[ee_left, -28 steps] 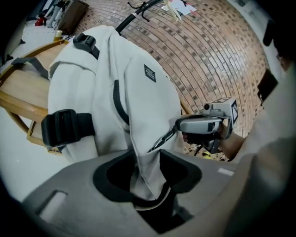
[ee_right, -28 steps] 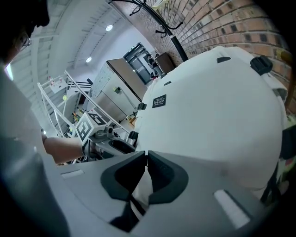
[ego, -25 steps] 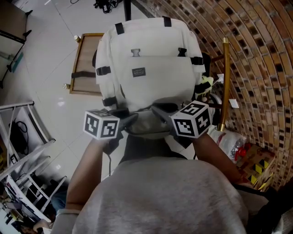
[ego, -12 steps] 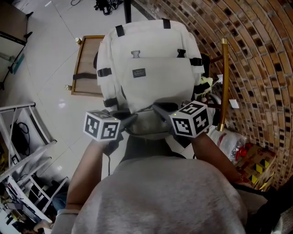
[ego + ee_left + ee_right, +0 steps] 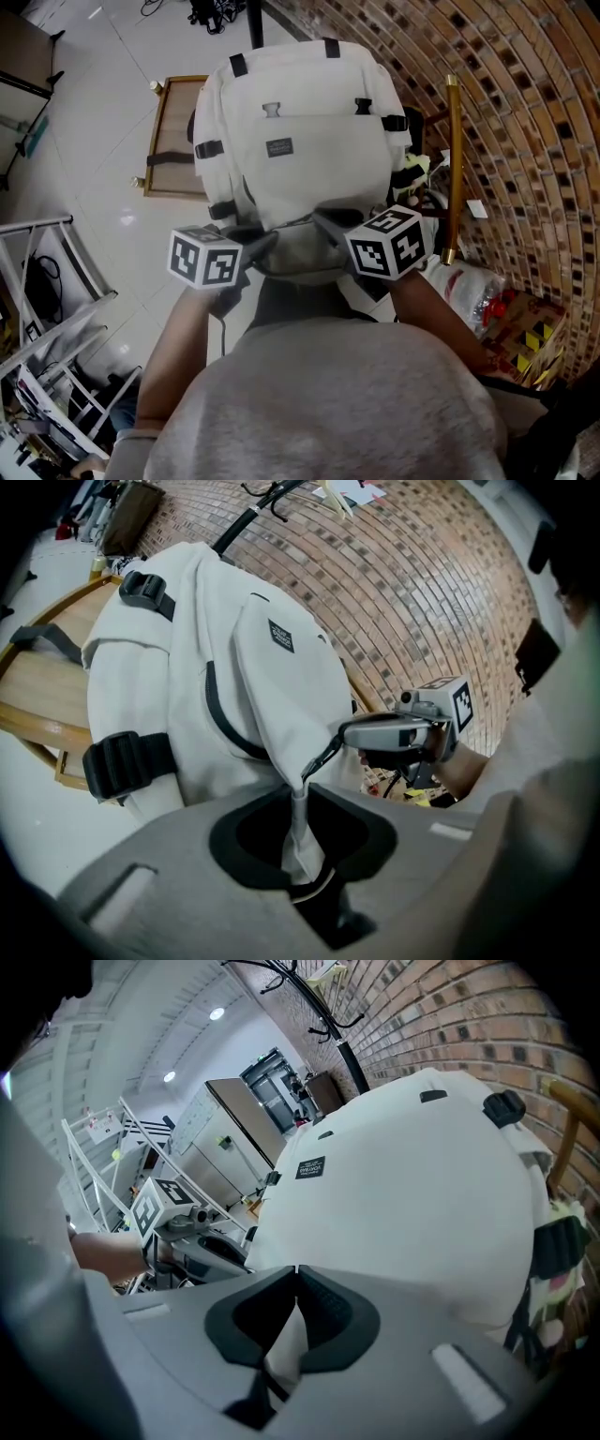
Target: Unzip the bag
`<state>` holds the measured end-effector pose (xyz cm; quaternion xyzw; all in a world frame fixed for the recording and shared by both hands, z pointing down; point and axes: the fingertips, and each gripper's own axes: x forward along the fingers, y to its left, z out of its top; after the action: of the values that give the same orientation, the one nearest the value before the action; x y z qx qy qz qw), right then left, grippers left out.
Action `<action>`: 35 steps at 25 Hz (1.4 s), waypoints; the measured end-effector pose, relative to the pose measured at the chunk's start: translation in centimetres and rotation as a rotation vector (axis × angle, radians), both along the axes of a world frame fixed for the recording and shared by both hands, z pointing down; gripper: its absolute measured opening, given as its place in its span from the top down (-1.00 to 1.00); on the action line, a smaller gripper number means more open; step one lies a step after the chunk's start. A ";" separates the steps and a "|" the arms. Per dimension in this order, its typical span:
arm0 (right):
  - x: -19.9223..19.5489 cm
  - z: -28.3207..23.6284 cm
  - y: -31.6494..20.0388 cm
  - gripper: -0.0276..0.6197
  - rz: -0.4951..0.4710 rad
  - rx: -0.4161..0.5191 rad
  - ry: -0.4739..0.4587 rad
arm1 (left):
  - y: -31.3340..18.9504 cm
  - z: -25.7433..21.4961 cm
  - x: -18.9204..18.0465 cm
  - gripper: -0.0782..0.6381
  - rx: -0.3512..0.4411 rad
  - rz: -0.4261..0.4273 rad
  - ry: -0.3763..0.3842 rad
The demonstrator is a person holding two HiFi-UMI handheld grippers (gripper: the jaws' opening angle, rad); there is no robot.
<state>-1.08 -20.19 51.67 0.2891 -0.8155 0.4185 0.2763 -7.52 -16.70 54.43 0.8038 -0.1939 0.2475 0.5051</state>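
Note:
A white backpack (image 5: 300, 131) stands upright on a wooden frame, its front pocket facing up in the head view. Both grippers meet at its near top edge. My left gripper (image 5: 267, 242) has just been closing, and a fold of the bag's white fabric (image 5: 300, 827) is now pinched between its jaws (image 5: 302, 803). My right gripper (image 5: 321, 225) is shut. A thin black pull cord (image 5: 323, 758) runs from its tip (image 5: 345, 735) down to the bag. A white tab (image 5: 281, 1344) sits between its pads (image 5: 294, 1283). The zipper track is mostly hidden under the grippers.
The wooden frame (image 5: 173, 131) under the bag rests on a pale tiled floor. A brick wall (image 5: 525, 112) curves along the right, with a brass-coloured post (image 5: 454, 169) beside the bag. A clear plastic bag (image 5: 469, 286) lies lower right. A metal rack (image 5: 47, 272) stands at left.
The head view has shifted slightly, so the bag sits a little higher in the picture. Both grippers keep their places at the bag's near edge.

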 end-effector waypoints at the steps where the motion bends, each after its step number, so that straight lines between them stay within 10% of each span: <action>1: 0.1 0.0 0.0 0.88 0.001 0.001 0.001 | 0.0 -0.1 0.0 0.62 0.001 0.000 0.000; 35: 8.2 -1.8 -2.5 0.89 0.189 0.088 0.099 | -0.1 0.7 -1.1 0.64 0.005 -0.058 -0.079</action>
<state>7.10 -22.67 49.89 0.3967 -0.7875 0.3919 0.2625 -8.63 -16.84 55.12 0.7887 -0.2373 0.2637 0.5021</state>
